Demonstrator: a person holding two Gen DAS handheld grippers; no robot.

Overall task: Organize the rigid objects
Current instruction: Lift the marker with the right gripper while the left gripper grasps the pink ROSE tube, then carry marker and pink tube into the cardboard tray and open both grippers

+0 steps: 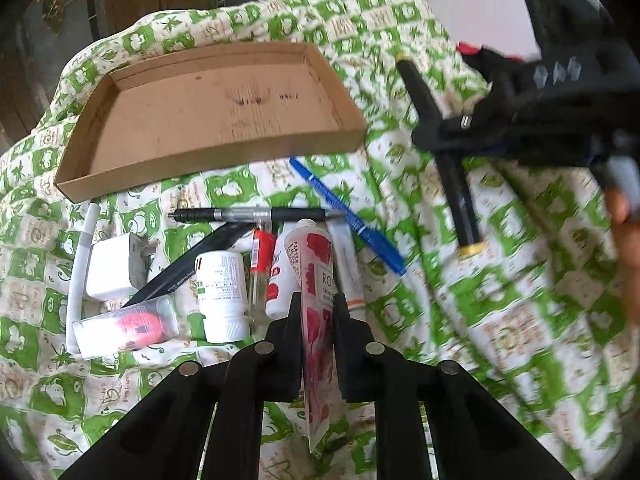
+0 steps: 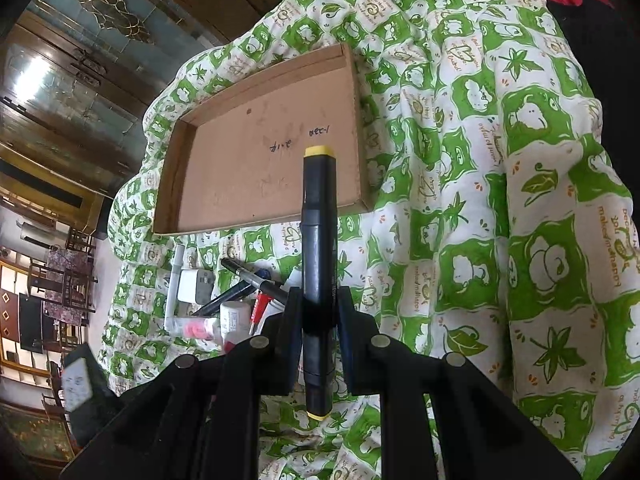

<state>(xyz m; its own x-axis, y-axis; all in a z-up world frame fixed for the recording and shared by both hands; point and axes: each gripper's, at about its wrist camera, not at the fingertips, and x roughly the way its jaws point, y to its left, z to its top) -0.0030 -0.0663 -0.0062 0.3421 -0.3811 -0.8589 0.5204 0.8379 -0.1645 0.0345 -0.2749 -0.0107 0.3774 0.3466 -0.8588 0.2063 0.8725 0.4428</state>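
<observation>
Claw (image 1: 318,354) on the left, nearest its camera: pressed tight on a flat white tube with red roses (image 1: 316,292), held lengthwise between the two black fingers (image 1: 294,344), cap end pointing away, crimped tail hanging below. No earlier view to compare.

Just beyond, loose on the green-and-white patterned quilt (image 1: 500,300): white pill bottle (image 1: 223,294) lying with its cap toward the camera; clear case with something pink inside (image 1: 128,326) left of it; white charger plug (image 1: 116,266) behind that, beside a thin white stick (image 1: 80,272). Slim black strip (image 1: 192,266) slanting between plug and bottle. Small red-labelled glass vial (image 1: 261,268) and a white bottle with red print (image 1: 280,280) right beside the tube, contact unclear. Black-and-clear click pen (image 1: 256,214) lying crosswise behind them; blue pen (image 1: 348,216) slanting off to the right.

Farther back, shallow brown cardboard tray (image 1: 212,148), bare inside save for a few handwritten marks.

Right claw (image 2: 318,344), in its own view: clamped around the middle of a black marker with yellow ends (image 2: 318,264), marker running along the fingers, far end over the near edge of the cardboard tray (image 2: 260,168), well above the quilt (image 2: 500,200). Same marker (image 1: 440,152) seen from the left camera, gripped crosswise, up at right of the tray, with a hand (image 1: 624,224) blurred at the frame edge.

Wooden doors with glass panels (image 2: 80,64) in the distance.
</observation>
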